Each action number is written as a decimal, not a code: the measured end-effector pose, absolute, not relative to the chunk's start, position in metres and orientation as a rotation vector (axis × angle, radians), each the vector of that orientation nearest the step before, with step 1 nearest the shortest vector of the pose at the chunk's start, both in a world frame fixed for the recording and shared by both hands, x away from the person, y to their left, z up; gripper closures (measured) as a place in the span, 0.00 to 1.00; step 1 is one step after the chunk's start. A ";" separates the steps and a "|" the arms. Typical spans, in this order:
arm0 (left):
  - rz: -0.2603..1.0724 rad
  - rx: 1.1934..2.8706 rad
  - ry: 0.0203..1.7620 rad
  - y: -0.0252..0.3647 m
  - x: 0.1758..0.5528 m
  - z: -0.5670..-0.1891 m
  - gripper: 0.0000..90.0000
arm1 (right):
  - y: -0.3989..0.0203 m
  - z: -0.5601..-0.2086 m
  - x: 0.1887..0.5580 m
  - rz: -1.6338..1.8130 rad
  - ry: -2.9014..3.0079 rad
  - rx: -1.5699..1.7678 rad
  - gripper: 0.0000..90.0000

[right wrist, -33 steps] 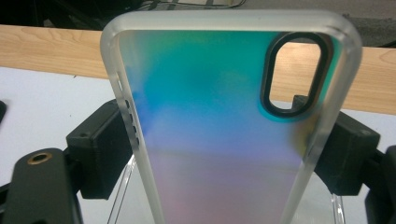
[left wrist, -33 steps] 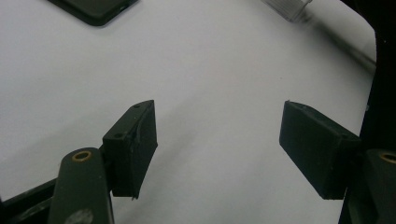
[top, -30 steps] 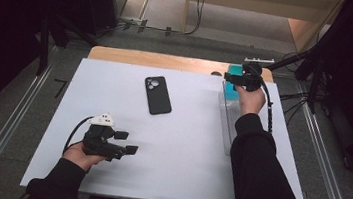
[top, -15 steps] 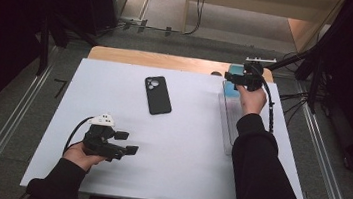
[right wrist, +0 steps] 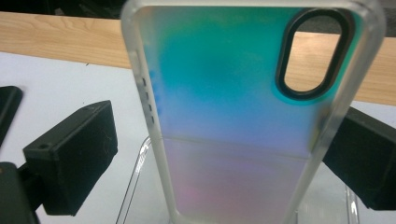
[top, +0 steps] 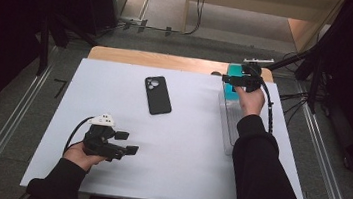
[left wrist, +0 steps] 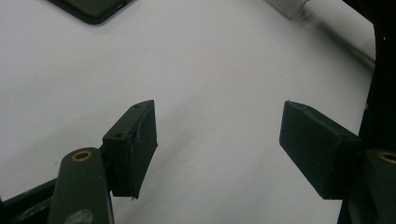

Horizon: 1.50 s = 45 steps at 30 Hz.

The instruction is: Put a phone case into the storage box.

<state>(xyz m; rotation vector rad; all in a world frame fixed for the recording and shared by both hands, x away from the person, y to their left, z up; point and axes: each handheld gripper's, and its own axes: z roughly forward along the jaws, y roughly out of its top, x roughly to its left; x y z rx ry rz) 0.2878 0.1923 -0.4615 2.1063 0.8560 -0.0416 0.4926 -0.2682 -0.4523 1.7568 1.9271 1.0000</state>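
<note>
Phone case stands in clear holder, between right gripper wide jaws, ungrasped. Likely next: close on it. Left gripper wide, empty.

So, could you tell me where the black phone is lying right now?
In the high view the black phone lies flat on the white table, centre-left toward the far edge, beyond the left gripper.
</note>
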 end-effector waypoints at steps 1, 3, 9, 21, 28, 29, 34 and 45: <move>-0.042 2.104 0.856 0.192 0.288 -0.461 0.31 | -0.268 -0.452 0.492 0.994 1.926 1.758 0.00; -0.043 2.104 0.856 0.192 0.288 -0.462 0.31 | -0.269 -0.451 0.492 1.001 1.921 1.754 0.00; -0.042 2.101 0.857 0.193 0.288 -0.462 0.31 | -0.270 -0.449 0.490 0.998 1.930 1.755 0.00; -0.040 2.101 0.866 0.194 0.290 -0.461 0.31 | -0.276 -0.435 0.475 0.968 1.968 1.777 0.00; -0.039 2.093 0.867 0.195 0.291 -0.461 0.31 | -0.279 -0.426 0.460 0.989 2.011 1.762 0.01; -0.037 2.092 0.866 0.195 0.291 -0.461 0.31 | -0.278 -0.425 0.457 0.999 2.022 1.763 0.00; -0.037 2.091 0.865 0.195 0.292 -0.459 0.31 | -0.276 -0.417 0.445 0.999 2.043 1.748 0.00; -0.040 2.087 0.864 0.196 0.296 -0.457 0.31 | -0.268 -0.409 0.407 1.113 2.133 1.652 0.01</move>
